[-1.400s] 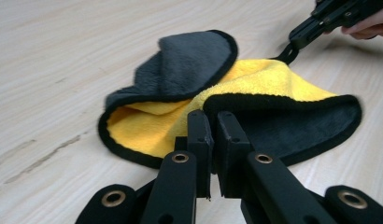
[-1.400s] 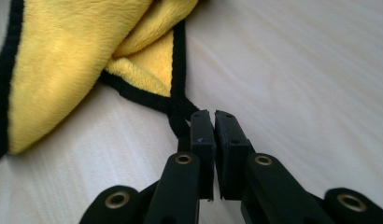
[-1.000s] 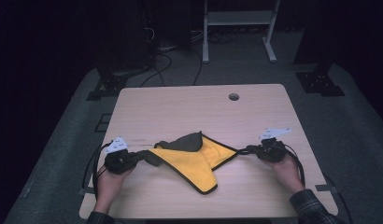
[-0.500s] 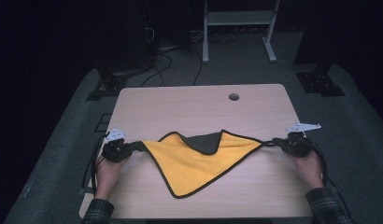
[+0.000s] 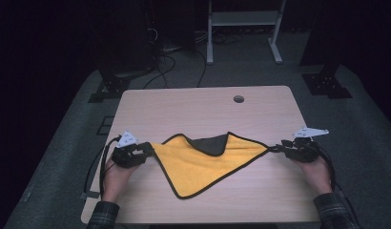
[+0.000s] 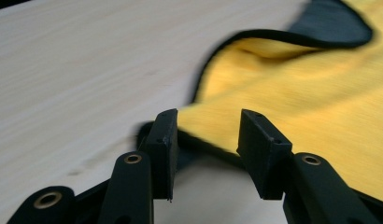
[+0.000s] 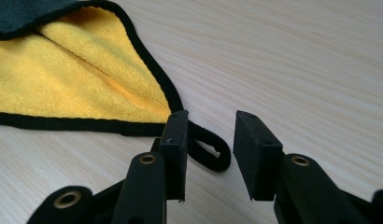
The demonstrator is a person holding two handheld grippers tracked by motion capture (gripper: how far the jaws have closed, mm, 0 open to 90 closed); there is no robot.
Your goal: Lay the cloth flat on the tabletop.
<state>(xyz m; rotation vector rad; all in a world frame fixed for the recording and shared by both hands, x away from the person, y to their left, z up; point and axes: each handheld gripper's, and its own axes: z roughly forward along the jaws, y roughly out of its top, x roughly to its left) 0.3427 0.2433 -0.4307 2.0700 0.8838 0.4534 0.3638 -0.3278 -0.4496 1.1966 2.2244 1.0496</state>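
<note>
Lying flat on the table (image 5: 184,109) near the person's edge, betw. the two grippers, is the cloth (image 5: 203,164): yellow, fuzzy, black-hemmed, roughly triangular as it's spread, w/ one far corner folding over and showing a dark grey underside. No containers in play.

L gripper (image 5: 148,150) is sitting low at the cloth's left corner, hand behind it w/ forearm coming in from the near edge, plaid cuff showing. In the left gripper view its jaws have just been opening and are standing apart; the cloth's hem is running across the gap betw. them, pads not pressing on it.

R gripper (image 5: 279,148) is resting level at the right corner, hand cupping it from behind, grey plate on top. In the right gripper view (image 7: 206,140) jaws have likewise just been opening; the black hang loop (image 7: 209,151) at the corner is lying betw. them on the wood, touching the left pad's side, not clamped.

Table is pale wood-grain, w/ a round hole (image 5: 238,98) near the far edge.
</note>
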